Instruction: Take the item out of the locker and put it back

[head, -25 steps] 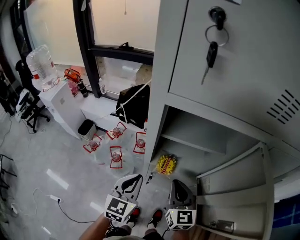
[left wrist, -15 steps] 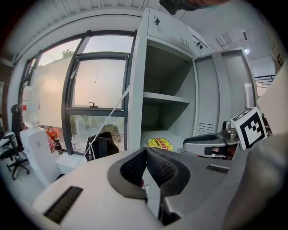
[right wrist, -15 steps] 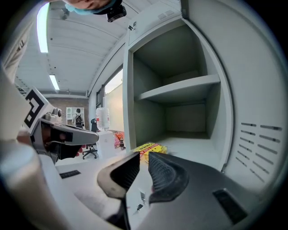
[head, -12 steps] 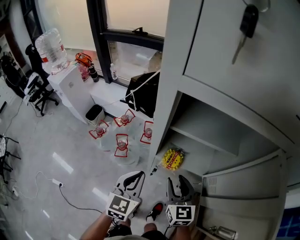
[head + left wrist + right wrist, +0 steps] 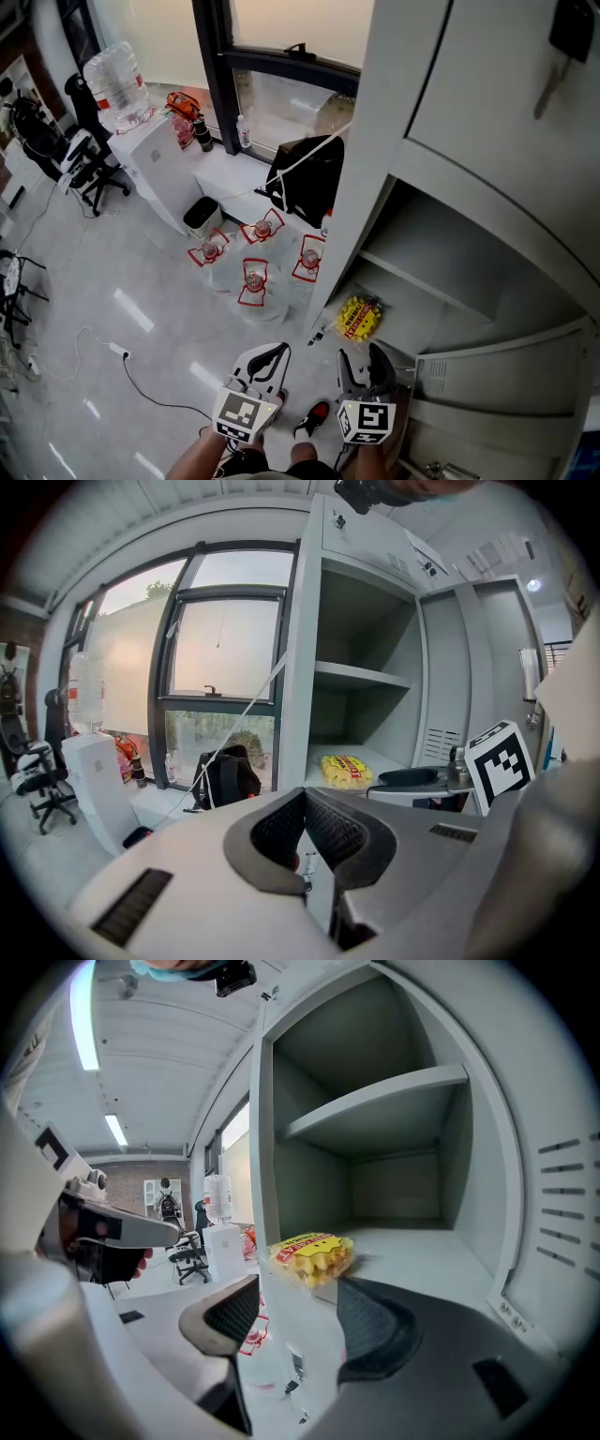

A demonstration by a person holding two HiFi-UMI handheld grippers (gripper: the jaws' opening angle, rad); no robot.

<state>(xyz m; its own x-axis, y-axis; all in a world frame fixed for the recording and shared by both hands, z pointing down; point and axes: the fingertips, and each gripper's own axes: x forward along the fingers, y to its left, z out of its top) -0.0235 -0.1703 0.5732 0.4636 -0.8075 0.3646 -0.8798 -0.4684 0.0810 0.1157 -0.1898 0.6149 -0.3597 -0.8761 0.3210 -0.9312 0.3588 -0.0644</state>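
Observation:
A yellow snack bag (image 5: 360,318) with red print lies at the front edge of the open locker's (image 5: 441,281) lower compartment floor. It also shows in the left gripper view, yellow bag (image 5: 347,770), and in the right gripper view, yellow bag (image 5: 312,1253), just beyond the jaws. My right gripper (image 5: 367,362) hovers in front of the bag, apart from it, its jaws opening wide with nothing between them (image 5: 298,1327). My left gripper (image 5: 264,360) is beside it to the left, jaws shut and empty (image 5: 302,836).
The locker door (image 5: 506,422) hangs open at lower right. Keys (image 5: 561,42) hang from the upper door. Water jugs with red handles (image 5: 254,279) stand on the floor left of the locker, beside a black bag (image 5: 305,183) and a white dispenser (image 5: 150,159).
The right gripper's jaws have gone from shut to wide open. The head view has shifted, so the locker and bag sit further right and lower in the picture.

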